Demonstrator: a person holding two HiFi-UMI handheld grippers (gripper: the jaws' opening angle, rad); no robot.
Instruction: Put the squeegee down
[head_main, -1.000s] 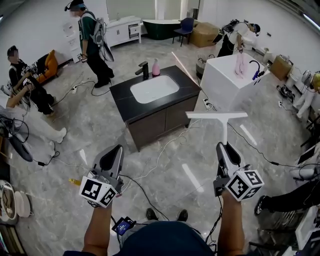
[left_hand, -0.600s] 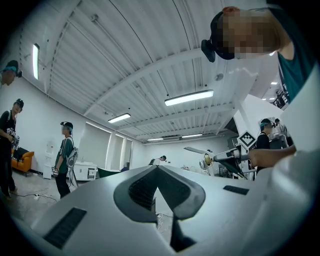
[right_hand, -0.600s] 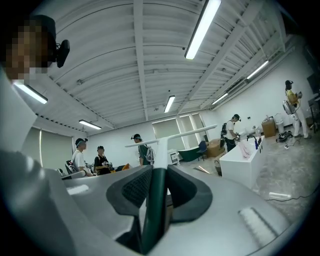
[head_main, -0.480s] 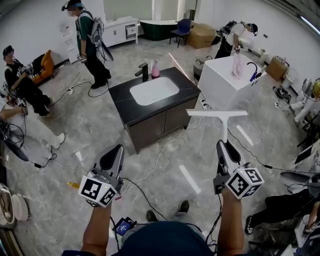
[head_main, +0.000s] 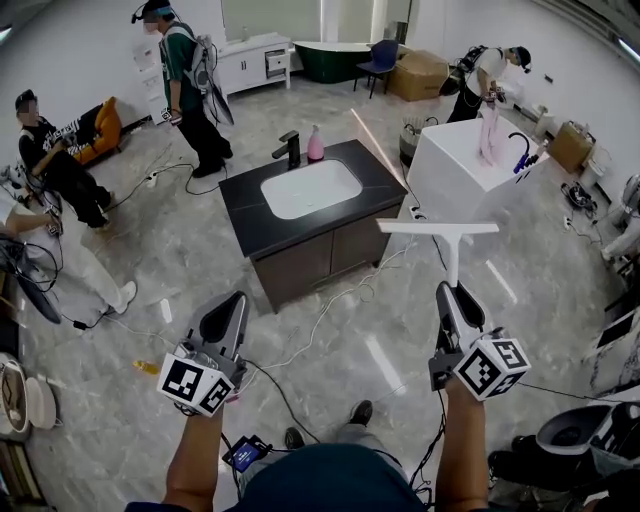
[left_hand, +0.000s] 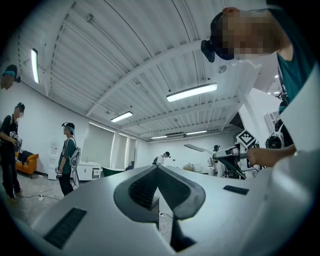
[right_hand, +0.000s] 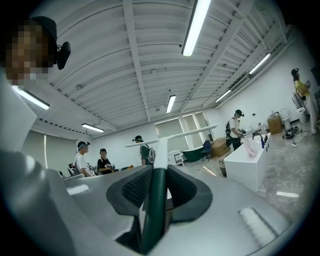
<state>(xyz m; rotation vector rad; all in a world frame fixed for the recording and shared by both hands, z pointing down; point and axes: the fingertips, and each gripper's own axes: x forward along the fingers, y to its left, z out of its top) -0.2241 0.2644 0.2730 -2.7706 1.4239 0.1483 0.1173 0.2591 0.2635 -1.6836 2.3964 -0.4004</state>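
Squeegee (head_main: 451, 258), head view: being held by the right gripper (head_main: 455, 296), jaws clamping its handle (head_main: 453, 272); long axis pointing straight away from the jaws, blade (head_main: 437, 228) lying crosswise at the far end, hanging above the floor (head_main: 520, 330); sink counter (head_main: 250, 215) lying far-left of it; left gripper (head_main: 232, 302) idling well apart on the left.

Left gripper view: showing jaws together, gripping nothing.

Right gripper view: showing jaws pressing on the dark handle, white blade stretching across far ahead; likely needing a surface reached first.

I note a dark vanity (head_main: 300, 255) with white basin (head_main: 309, 188); black faucet (head_main: 290, 148) and pink bottle (head_main: 315, 145) stand at its far edge. Cables (head_main: 330, 305) cross the floor (head_main: 180, 270).
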